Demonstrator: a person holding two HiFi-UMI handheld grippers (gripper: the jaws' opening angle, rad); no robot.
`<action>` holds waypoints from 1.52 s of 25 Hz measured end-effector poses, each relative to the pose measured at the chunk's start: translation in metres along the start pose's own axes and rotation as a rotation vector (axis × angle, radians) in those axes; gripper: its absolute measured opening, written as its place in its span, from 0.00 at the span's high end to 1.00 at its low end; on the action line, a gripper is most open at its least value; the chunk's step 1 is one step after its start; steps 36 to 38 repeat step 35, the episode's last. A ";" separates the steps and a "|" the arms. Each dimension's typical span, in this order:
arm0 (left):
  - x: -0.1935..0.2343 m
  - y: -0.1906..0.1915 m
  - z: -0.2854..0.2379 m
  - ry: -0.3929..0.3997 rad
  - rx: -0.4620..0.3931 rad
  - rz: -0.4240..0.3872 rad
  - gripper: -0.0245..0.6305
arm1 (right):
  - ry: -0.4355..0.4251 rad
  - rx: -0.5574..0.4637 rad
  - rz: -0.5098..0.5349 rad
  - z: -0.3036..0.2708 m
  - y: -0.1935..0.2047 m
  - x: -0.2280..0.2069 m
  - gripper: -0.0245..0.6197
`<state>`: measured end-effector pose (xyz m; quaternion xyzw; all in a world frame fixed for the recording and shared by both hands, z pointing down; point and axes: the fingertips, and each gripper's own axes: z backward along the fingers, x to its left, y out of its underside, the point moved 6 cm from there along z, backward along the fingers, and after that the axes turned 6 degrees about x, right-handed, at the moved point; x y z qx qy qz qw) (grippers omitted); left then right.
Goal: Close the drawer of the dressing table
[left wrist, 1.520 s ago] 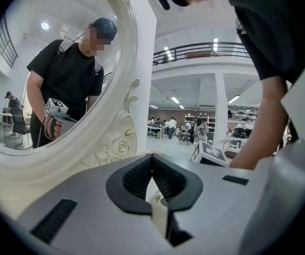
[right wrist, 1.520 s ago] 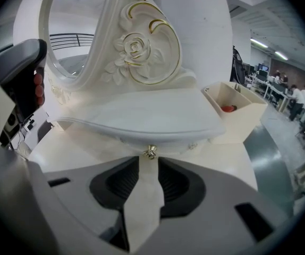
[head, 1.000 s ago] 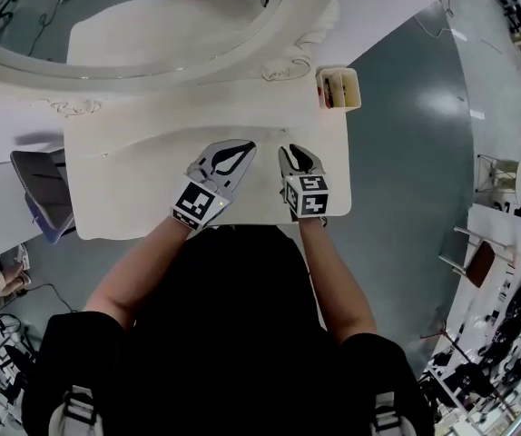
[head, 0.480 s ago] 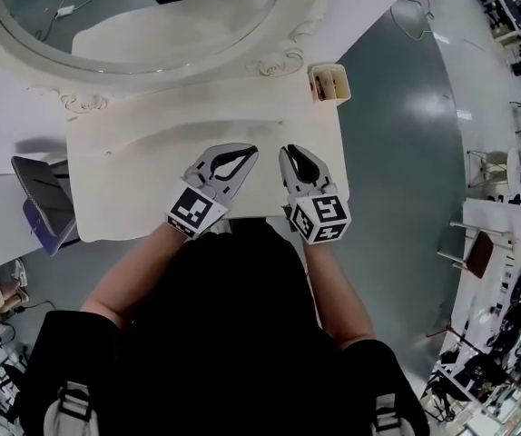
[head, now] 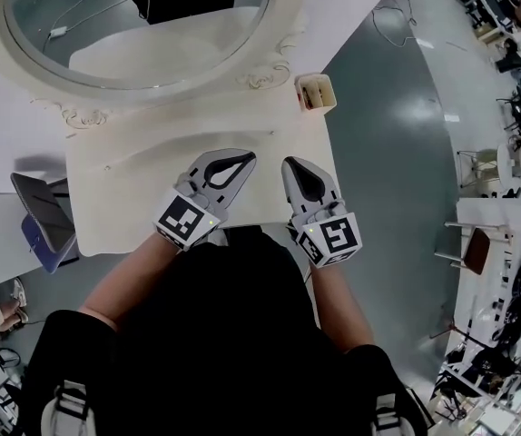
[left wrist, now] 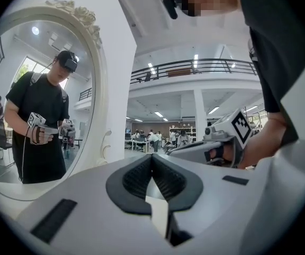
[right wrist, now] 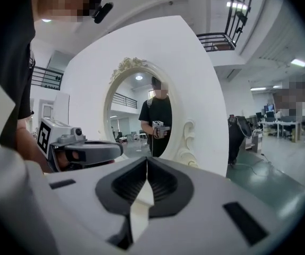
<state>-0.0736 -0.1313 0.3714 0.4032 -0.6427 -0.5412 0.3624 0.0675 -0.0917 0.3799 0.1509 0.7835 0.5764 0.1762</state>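
cream-white desk [head: 124, 198] and mirror frame [head: 265, 73] with carved scrollwork; pale grey left tongs [head: 245, 158] and right tongs [head: 292, 163], black pads [right wrist: 166, 187], black-and-white square markers on their cubes; black shirt [head: 215, 334]; grey-green floor [head: 397, 153].

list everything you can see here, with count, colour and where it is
table: 1, cream, centre of the head view
mirror: 1, oval, ornate cream frame, at the table's back
holder: 1, cream, table's back right corner; contents too small to tell
grey-blue thing: 1, left of the table; can't tell what it is
floor: grey-green, right of the table
desks and chairs: several, far right edge
left gripper: 1, grey, over the table's front, shut, empty
right gripper: 1, grey, beside the left one; jaws have just been closing, now shut, nothing between them
arms: 2, bare, behind the grippers
shirt: 1, black, bottom centre
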 end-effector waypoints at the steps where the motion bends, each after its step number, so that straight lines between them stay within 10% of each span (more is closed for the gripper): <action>1: 0.000 -0.004 0.001 0.003 -0.004 -0.001 0.97 | -0.002 -0.006 0.011 0.002 -0.004 0.001 0.95; 38: 0.007 -0.058 -0.010 -0.017 -0.068 -0.026 0.97 | -0.061 -0.111 0.072 0.018 -0.068 -0.008 0.96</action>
